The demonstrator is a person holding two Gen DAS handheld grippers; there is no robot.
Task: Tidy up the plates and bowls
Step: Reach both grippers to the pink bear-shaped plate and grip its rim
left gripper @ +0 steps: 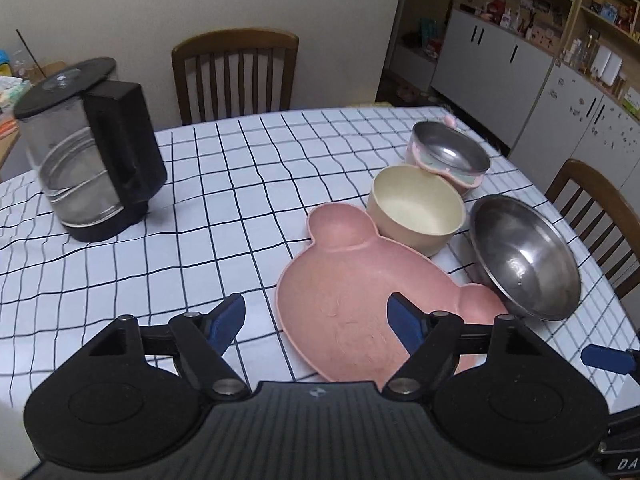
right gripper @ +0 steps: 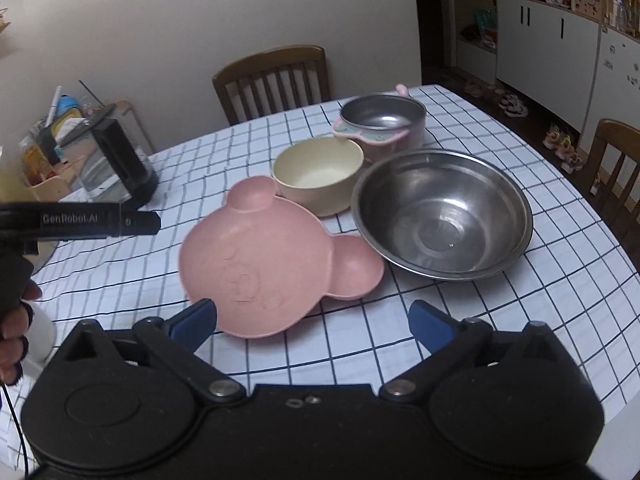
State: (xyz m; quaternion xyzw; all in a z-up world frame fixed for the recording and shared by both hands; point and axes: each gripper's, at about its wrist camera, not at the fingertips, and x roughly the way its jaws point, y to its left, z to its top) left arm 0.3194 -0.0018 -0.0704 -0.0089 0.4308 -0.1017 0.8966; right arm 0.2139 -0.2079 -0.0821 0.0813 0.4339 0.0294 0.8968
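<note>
Pink plate [right gripper: 276, 256] is seen flat on the checked tablecloth [right gripper: 460, 320], its near rim just ahead of and between the wide, empty fingers of the right gripper [right gripper: 316, 322], while the left gripper [left gripper: 316, 326], also spread and empty, straddles its left edge.

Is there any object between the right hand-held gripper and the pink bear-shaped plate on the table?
Nothing visible. The right hand-held gripper is open and empty, and the pink bear-shaped plate lies directly ahead of it on the checked tablecloth. The cream bowl and large steel bowl sit beyond the plate.
</note>
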